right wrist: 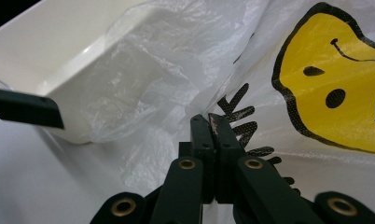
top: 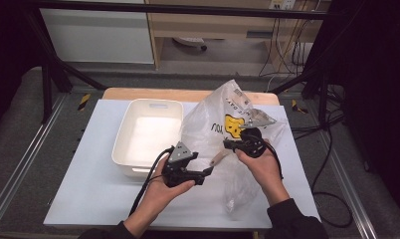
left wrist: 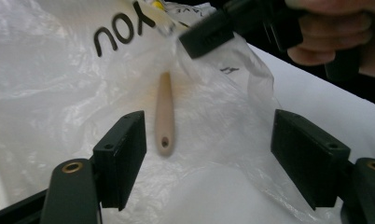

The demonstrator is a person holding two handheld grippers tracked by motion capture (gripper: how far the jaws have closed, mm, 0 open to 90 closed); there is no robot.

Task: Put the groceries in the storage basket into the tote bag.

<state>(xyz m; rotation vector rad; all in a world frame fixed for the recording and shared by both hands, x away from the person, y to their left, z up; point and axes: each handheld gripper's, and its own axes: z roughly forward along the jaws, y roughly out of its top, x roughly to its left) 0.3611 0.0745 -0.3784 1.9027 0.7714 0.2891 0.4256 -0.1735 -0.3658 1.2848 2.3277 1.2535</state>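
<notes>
Honestly, my worry is the plastic bag [top: 228, 134], slumped right of the white tub [top: 147, 134]. My right gripper [right wrist: 212, 122], jaws clamped on its film, could tear it. My left gripper [left wrist: 209, 154] stands open; the wooden handle [left wrist: 164, 116] inside lies loose and could slide away.

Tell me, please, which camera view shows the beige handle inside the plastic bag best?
The left gripper view: the beige handle lies centred there, seen through the plastic bag, its hanging hole clear. The high view shows it as a small beige sliver.
</notes>
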